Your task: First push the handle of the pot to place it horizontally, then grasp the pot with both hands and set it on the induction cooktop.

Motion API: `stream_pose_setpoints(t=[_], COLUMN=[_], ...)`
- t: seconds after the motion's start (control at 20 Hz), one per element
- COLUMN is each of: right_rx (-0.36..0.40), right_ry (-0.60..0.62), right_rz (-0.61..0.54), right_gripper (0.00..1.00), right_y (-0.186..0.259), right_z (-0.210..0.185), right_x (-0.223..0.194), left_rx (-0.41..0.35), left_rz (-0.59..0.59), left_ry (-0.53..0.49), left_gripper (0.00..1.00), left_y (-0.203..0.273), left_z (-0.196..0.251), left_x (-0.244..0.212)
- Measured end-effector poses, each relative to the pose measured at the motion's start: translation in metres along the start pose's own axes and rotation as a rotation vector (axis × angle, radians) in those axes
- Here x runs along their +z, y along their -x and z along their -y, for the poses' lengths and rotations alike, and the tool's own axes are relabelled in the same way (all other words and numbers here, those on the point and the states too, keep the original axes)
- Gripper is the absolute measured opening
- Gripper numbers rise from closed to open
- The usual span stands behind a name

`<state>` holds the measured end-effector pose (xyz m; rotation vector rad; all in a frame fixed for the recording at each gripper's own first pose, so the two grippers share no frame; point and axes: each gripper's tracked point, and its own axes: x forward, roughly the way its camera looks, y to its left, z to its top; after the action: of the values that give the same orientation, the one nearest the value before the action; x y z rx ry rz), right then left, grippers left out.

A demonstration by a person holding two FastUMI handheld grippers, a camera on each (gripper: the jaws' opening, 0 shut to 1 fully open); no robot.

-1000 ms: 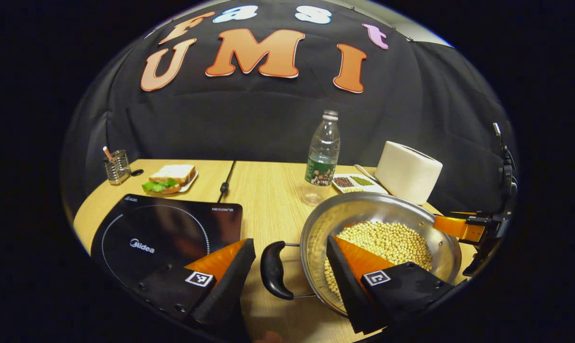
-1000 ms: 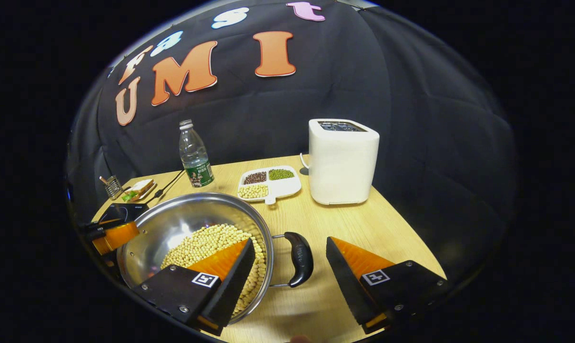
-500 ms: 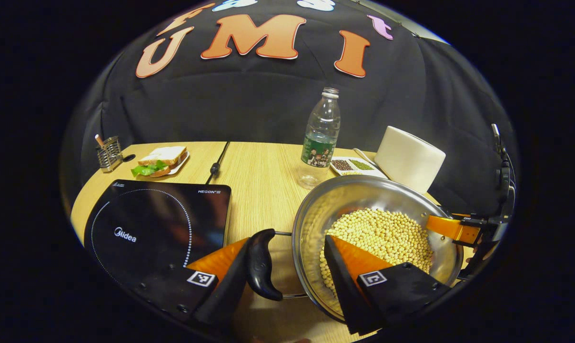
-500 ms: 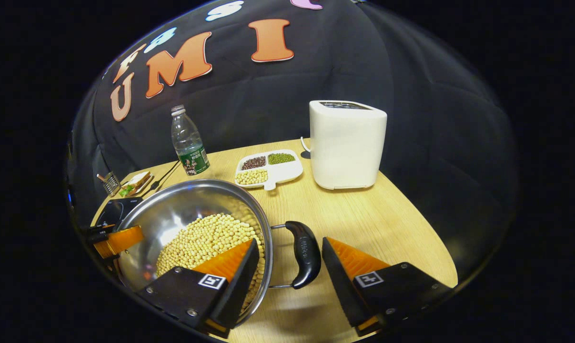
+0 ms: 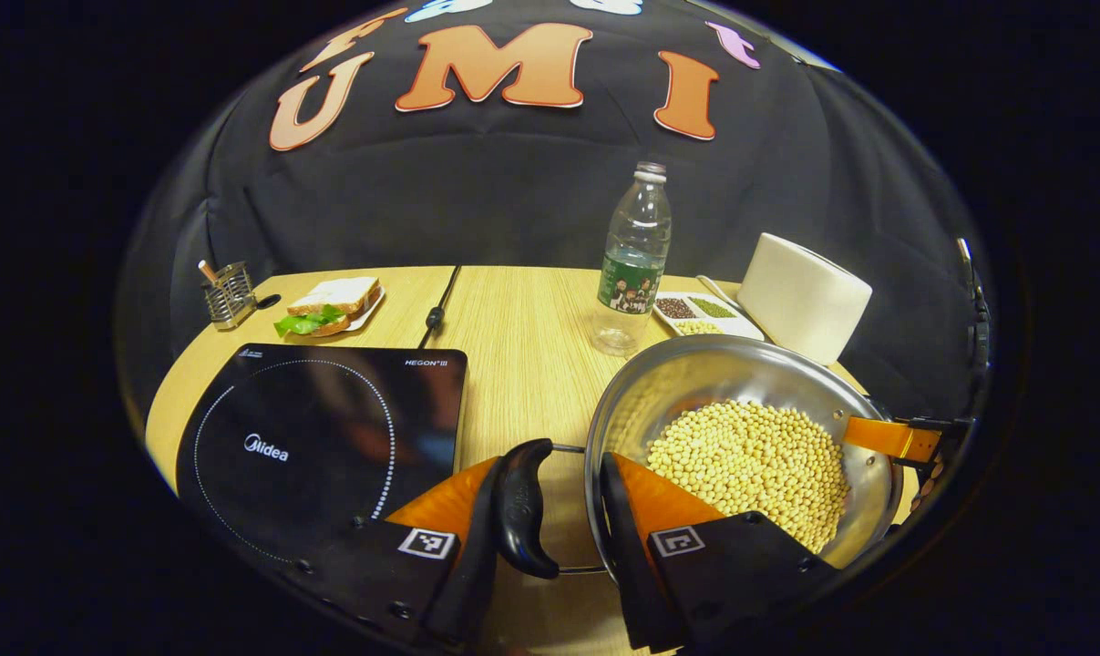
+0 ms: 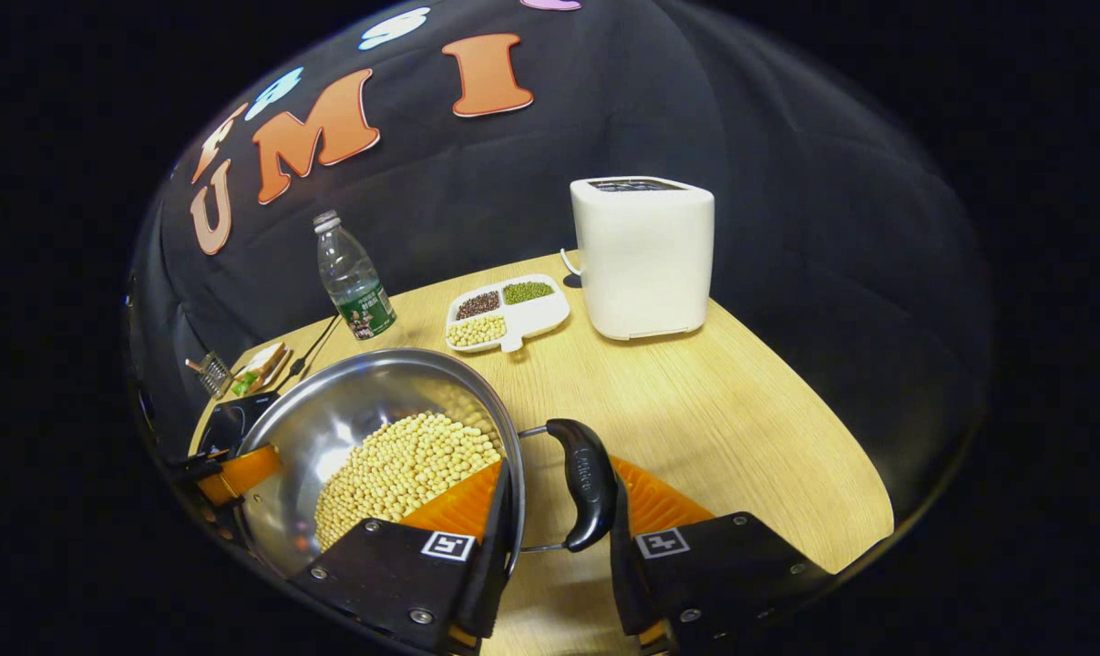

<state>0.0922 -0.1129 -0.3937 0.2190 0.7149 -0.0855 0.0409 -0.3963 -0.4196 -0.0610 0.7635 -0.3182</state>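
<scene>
A steel pot (image 5: 732, 351) (image 6: 367, 383) half full of soybeans (image 5: 750, 456) stands on the wooden table (image 5: 522, 364), right of the black induction cooktop (image 5: 322, 428) (image 6: 231, 419). My left gripper (image 5: 550, 457) is shut on the pot's black left handle (image 5: 520, 515): one finger outside it, the other inside the pot wall. In the right gripper view, my right gripper (image 6: 560, 463) clamps the opposite black handle (image 6: 586, 483) and the rim the same way. Each view shows a finger of the other gripper (image 5: 887, 437) (image 6: 240, 469) at the pot's far edge.
Behind the pot stand a plastic bottle (image 5: 634, 264) (image 6: 349, 287), a divided dish of beans (image 5: 700, 310) (image 6: 504, 310) and a white appliance (image 5: 805, 296) (image 6: 641, 255). A sandwich plate (image 5: 326, 305), a wire holder (image 5: 229, 293) and a cable (image 5: 436, 314) lie beyond the cooktop.
Both grippers have gone from wide open to shut: each slid forward around its handle, then the fingers came together on handle and pot wall. The pot stays beside the cooktop.
</scene>
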Motion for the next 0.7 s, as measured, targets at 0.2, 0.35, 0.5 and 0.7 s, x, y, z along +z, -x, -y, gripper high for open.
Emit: stream_pose_setpoints(t=[0.2, 0.35, 0.5, 0.7], right_rx=[-0.001, -0.002, 0.014, 0.03], right_ry=[0.001, 0.004, -0.003, 0.011], right_rz=[0.03, 0.037, 0.047, 0.059], right_gripper=[0.49, 0.49, 0.49, 0.49], right_y=[0.021, 0.034, 0.045, 0.06], right_z=[-0.008, -0.017, -0.037, -0.063], right_x=[0.014, 0.02, 0.028, 0.036], left_rx=[-0.01, -0.013, -0.005, 0.006], left_rz=[0.038, 0.031, 0.06, 0.074], left_ry=[0.013, 0.027, 0.021, 0.031], left_gripper=[0.64, 0.61, 0.61, 0.6], left_y=[0.019, 0.031, 0.046, 0.064], left_z=[-0.004, -0.012, -0.027, -0.051], left_x=[0.019, 0.027, 0.042, 0.054])
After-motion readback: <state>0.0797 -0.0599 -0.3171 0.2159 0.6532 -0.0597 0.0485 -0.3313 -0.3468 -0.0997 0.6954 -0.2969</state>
